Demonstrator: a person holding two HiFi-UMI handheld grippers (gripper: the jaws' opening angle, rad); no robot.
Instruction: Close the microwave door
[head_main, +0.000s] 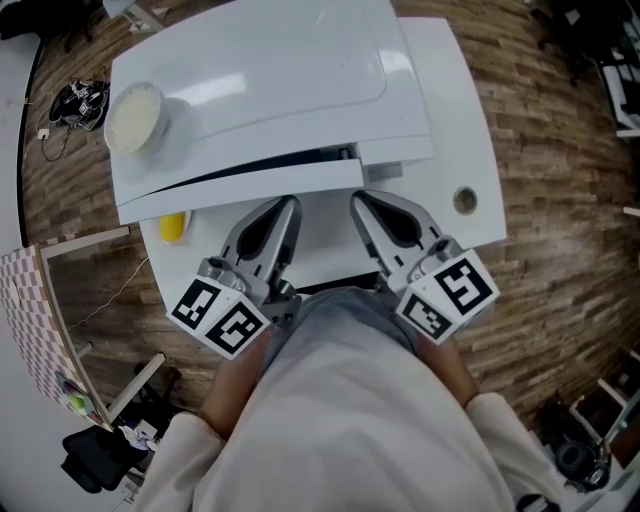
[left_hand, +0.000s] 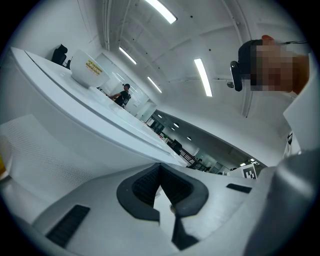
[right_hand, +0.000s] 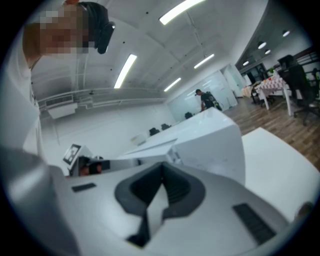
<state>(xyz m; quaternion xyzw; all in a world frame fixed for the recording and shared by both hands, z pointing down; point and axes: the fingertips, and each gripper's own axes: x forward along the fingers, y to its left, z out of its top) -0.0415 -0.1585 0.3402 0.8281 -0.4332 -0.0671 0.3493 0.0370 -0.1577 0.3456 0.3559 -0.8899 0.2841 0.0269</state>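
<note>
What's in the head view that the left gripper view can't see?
Only the head view shows the wood floor, a round hole in the table, and the shut jaws of the right tool. Only the left gripper view shows ceiling lights and a far-off person. Both show the microwave, the bowl on top of it, and the left tool, shut and empty.

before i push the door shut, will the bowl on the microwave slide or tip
Likely won't tip: the bowl looks wide and low, flat on the microwave. It sits near an edge of a glossy top, so a hard slam might slide it.
</note>
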